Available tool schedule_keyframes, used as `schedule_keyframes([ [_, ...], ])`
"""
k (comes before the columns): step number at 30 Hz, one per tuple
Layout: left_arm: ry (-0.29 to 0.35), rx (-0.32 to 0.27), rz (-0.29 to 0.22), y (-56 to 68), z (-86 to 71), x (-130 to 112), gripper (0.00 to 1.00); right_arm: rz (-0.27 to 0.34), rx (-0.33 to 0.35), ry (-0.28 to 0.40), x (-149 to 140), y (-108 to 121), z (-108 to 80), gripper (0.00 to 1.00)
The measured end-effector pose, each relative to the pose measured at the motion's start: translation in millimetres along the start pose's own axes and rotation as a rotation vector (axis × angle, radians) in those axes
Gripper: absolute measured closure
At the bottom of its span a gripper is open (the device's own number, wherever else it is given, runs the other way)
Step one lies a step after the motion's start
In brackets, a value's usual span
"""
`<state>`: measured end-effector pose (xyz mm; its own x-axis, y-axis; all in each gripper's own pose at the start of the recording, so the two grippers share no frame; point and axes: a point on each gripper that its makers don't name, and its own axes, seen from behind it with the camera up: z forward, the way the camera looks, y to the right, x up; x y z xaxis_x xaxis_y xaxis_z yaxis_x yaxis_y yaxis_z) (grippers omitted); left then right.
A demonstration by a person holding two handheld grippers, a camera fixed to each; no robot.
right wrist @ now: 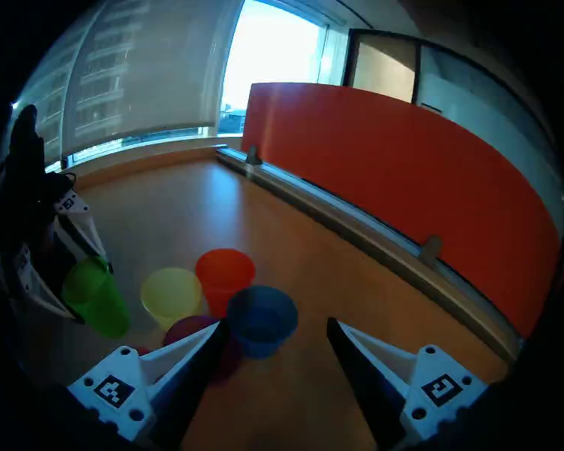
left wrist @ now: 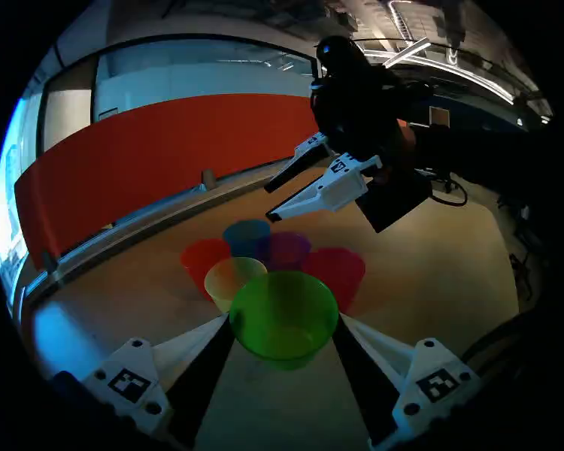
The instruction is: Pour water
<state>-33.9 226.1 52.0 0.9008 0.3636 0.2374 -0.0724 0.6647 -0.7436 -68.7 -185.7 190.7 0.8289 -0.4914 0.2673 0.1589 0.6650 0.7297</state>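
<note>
Ok: left gripper (left wrist: 283, 319) is clamped on the green cup (left wrist: 283, 334), one finger on each side. In the right gripper view that cup sits at 9 o'clock. Other cups are bunched on the desk (left wrist: 440, 263) just past it at 12 o'clock: yellow cup (left wrist: 233, 276), orange cup (left wrist: 201, 259), blue cup (left wrist: 246, 235), purple cup (left wrist: 288, 248), red cup (left wrist: 336, 272). Right gripper (left wrist: 270, 203) is wide and empty, in the air above the bunch, with the blue cup dead ahead of its fingers. Water: can't tell.
</note>
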Motion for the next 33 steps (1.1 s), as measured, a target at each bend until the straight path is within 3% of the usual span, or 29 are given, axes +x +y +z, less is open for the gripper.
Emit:
schedule_keyframes([
  [14, 0.024, 0.004, -0.017, -5.6, -10.1, -3, 0.13, 0.024, 0.054, -0.053, 3, -14, 37.2, 0.0],
  [33, 0.041, -0.004, -0.017, -4.4, -17.8, -2, 0.13, 0.022, 0.06, -0.136, -5, -22, 56.6, 0.0],
])
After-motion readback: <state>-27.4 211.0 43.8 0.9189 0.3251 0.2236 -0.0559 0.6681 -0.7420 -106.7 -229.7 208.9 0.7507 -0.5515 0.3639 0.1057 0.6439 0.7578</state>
